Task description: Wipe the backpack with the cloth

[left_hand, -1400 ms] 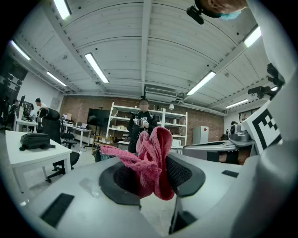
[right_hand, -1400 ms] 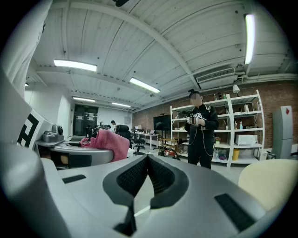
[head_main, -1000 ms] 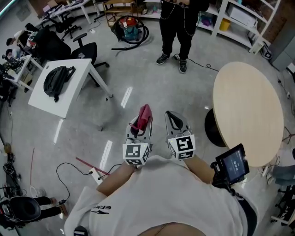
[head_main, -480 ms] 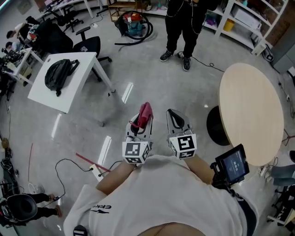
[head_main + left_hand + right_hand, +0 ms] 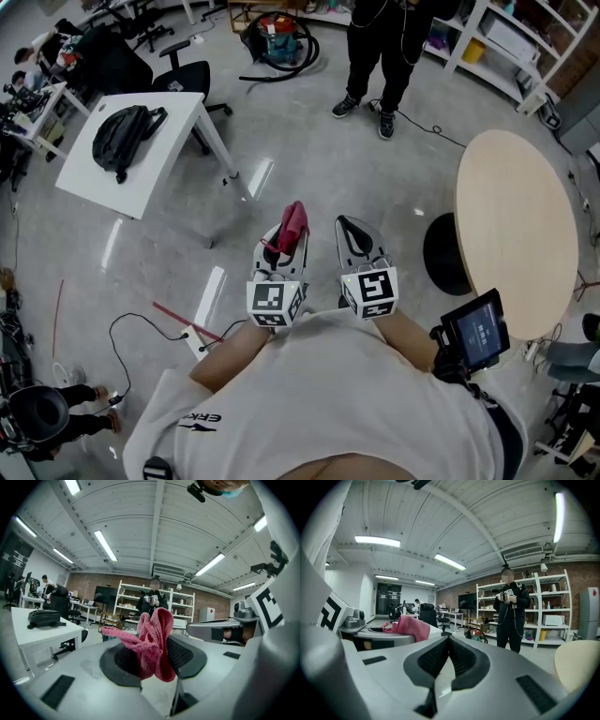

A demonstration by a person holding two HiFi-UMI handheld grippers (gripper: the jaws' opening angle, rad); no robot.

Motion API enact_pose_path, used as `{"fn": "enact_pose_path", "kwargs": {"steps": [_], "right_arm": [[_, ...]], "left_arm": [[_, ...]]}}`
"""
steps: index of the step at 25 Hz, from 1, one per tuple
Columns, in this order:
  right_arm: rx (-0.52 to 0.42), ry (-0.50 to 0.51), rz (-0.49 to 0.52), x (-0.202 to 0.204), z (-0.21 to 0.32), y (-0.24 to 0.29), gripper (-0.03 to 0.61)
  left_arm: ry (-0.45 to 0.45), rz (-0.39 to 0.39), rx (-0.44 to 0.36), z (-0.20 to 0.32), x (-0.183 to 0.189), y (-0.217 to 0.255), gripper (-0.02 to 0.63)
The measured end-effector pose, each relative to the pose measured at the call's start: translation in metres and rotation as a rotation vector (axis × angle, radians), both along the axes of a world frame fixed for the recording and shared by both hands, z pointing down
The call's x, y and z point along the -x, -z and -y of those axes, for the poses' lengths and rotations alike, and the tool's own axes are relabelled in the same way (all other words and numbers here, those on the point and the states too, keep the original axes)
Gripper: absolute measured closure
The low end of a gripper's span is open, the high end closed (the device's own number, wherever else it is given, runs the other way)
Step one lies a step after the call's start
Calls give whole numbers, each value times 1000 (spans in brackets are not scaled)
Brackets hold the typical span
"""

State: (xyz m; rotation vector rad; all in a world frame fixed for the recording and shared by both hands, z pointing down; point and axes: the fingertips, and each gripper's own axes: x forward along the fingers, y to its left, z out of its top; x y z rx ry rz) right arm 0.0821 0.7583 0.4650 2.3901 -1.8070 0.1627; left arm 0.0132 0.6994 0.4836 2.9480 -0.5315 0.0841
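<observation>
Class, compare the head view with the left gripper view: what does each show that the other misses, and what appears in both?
Only the head view shows the round wooden table, the wearer's white shirt and the red stick on the floor. Only the left gripper view shows the ceiling lights and, close up, the left gripper shut on the pink cloth. Both show the black backpack lying on the white table, the cloth, and a person in black standing by the shelves.
</observation>
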Motion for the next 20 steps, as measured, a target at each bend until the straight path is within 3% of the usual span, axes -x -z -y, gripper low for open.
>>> {"fn": "enact_pose_path", "kwargs": {"steps": [8,20], "right_arm": [[-23,98,23,-37,54,-2,575],[-23,304,37,-142,152,14,575]], "left_arm": [[141,-9,-19,50,-24,6,468],[382,26,-17,130,-114,19,468]]}}
